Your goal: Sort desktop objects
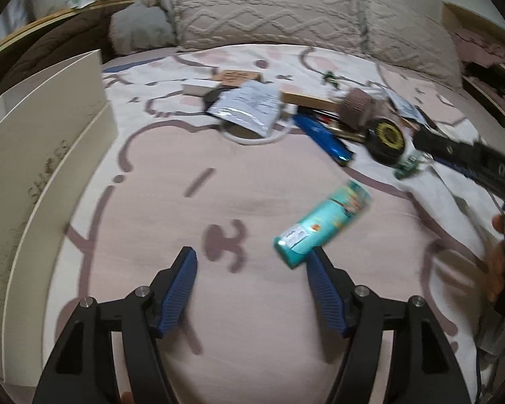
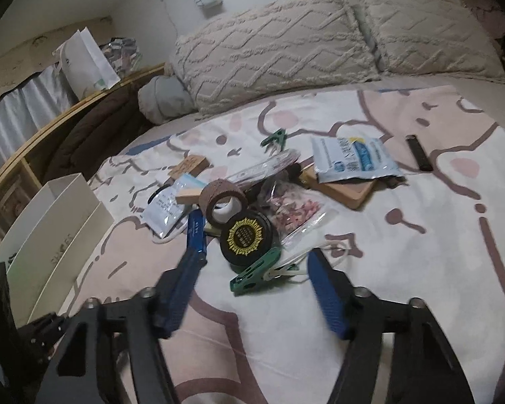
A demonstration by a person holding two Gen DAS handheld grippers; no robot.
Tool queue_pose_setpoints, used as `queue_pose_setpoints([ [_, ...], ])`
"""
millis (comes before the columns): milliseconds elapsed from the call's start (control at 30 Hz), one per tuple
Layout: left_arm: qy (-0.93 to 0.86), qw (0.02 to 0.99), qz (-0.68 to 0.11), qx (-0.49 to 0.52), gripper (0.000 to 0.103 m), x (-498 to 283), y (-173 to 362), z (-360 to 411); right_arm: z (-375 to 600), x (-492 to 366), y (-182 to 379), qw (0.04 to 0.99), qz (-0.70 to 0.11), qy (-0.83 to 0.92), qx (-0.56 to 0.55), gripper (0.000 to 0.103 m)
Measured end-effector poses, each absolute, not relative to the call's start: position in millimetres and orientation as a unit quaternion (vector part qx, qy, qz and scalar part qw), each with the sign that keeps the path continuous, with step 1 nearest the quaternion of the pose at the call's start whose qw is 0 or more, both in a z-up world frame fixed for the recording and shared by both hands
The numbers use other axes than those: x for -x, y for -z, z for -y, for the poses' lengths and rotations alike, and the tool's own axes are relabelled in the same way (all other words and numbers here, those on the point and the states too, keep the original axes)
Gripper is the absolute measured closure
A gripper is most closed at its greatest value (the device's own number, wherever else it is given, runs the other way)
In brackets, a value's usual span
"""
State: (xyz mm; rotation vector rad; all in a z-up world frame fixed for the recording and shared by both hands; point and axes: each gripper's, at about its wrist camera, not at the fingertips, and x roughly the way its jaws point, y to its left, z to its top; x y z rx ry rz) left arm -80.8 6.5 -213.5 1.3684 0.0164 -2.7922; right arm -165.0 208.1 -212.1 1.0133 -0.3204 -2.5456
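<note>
Both grippers gape empty. The left gripper (image 1: 250, 262) should shift right to straddle the teal packet (image 1: 321, 224) touching its right finger; the right gripper (image 2: 256, 269) nears the green clothespin (image 2: 256, 271) below the black tin (image 2: 245, 235).

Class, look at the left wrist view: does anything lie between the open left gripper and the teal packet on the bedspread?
Nothing visible does. The left gripper is open, and the teal packet lies just ahead of its right fingertip, apart from the pile. Only bare bedspread lies between them.
</note>
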Motion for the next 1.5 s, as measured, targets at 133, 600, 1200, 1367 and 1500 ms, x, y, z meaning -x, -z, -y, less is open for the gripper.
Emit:
queue_pose_setpoints([
  [133, 0.897, 0.032, -0.020, -0.440, 0.035, 85.1, 214.7, 4.9, -202.9, 169.5, 217.8, 0.196, 0.110, 0.901, -0.372, 0.054],
  [600, 0.900, -0.019, -0.045, -0.432, 0.023, 81.1, 211.5, -8.2, -209.6, 168.7, 215.0, 0.197, 0.130, 0.899, -0.368, 0.094],
  [1200, 0.896, -0.055, -0.057, -0.437, 0.009, 85.5, 215.5, -37.2, -237.4, 140.2, 183.0, 0.176, 0.142, 0.909, -0.351, 0.094],
  [1367, 0.888, -0.063, -0.091, -0.447, 0.004, 91.1, 215.1, -35.1, -228.0, 141.9, 187.7, 0.175, 0.115, 0.913, -0.349, 0.094],
  [1500, 0.882, -0.055, -0.133, -0.449, 0.004, 97.8, 215.3, -33.4, -222.4, 144.2, 189.7, 0.169, 0.099, 0.916, -0.349, 0.091],
])
